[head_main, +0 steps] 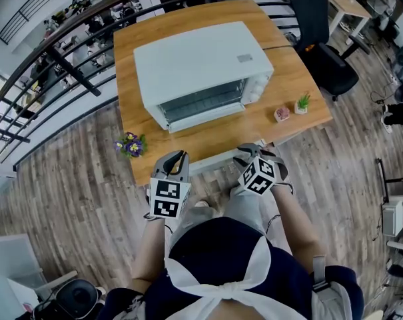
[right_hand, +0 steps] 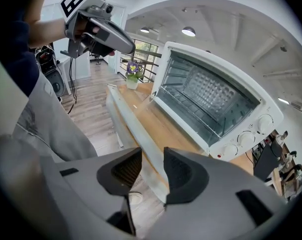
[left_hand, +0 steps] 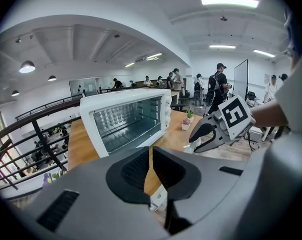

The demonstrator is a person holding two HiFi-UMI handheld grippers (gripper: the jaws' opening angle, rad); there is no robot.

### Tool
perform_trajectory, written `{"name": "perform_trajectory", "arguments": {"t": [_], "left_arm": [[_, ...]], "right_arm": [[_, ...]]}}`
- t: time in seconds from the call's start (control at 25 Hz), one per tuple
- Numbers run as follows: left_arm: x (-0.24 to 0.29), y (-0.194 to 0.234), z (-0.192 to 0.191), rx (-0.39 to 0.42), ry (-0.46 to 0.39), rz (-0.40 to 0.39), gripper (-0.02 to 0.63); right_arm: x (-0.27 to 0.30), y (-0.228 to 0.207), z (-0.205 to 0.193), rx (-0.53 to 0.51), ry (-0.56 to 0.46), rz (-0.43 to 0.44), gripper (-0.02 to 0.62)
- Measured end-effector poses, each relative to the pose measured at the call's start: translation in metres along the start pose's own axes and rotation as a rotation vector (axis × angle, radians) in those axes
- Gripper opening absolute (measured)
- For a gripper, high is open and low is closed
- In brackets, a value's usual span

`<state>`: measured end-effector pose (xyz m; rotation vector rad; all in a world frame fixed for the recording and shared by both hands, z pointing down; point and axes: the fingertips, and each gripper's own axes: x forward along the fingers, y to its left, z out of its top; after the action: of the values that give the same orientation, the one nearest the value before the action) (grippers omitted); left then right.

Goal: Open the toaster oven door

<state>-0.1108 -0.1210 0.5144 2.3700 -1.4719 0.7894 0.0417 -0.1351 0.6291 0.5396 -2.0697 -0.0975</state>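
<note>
Right gripper view shows the right gripper [right_hand: 151,156] clamped on the door handle [right_hand: 131,119], the oven [right_hand: 270,116] just beyond on the table [head_main: 141,52]. I'd ease it down along the hinge arc without twisting. The left gripper [left_hand: 151,159] is closed and empty, and the glass and hinge are hard to make out.

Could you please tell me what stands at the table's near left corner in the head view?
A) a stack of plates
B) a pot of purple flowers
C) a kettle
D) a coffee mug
B: a pot of purple flowers stands at the near left corner of the table, to the left of the toaster oven.
</note>
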Motion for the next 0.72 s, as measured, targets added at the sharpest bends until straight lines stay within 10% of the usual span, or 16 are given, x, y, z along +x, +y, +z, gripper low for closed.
{"name": "perform_trajectory", "arguments": {"t": [0.72], "left_arm": [[0.008,0.002,0.001,0.0,0.002,-0.021,0.038]], "right_arm": [[0.017,0.014,-0.017,-0.005,0.064,0.027,0.147]]}}
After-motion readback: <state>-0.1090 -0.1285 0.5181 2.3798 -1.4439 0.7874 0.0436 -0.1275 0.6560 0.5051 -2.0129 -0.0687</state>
